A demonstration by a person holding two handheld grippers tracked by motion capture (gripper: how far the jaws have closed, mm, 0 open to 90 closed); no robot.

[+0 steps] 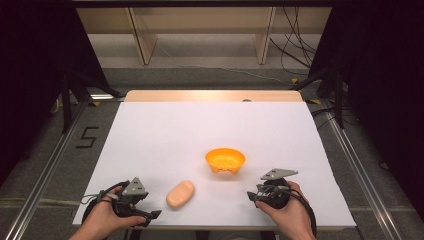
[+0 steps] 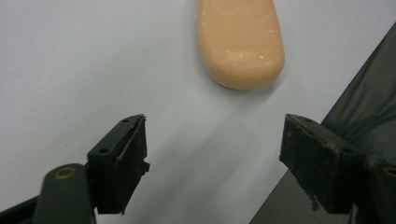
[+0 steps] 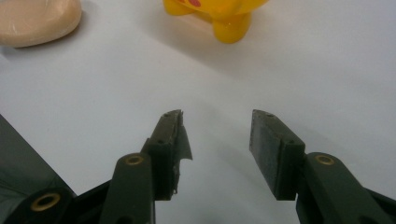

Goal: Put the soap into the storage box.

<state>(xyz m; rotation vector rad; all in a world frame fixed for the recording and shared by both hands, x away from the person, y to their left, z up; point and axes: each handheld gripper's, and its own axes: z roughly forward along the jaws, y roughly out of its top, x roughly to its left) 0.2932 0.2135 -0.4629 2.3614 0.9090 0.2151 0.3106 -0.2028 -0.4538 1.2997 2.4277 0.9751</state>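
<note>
At the lower left of the high view the left gripper (image 1: 156,214) rests near the front edge of the white table sheet (image 1: 165,130), its jaws pointing toward the middle of the frame and standing wide apart with nothing between them, as the left gripper view makes plain. Just to its right, in the lower centre, lies the peach-coloured oblong bar of soap with rounded ends (image 1: 180,194), flat on the sheet, its long axis running from lower left to upper right; in the left gripper view this soap (image 2: 240,42) sits at the top centre, ahead of the open jaws and apart from them, one rounded end turned toward them. Further right and higher, near the centre, stands the small orange plastic bowl on stubby feet (image 1: 225,160), apart from the soap. At the lower right the right gripper (image 1: 250,196) also has its jaws parted and empty, aimed toward the bowl. The left gripper looks the nearer one to the soap, so a short push forward along the bar's length would likely bring it between those jaws
</note>
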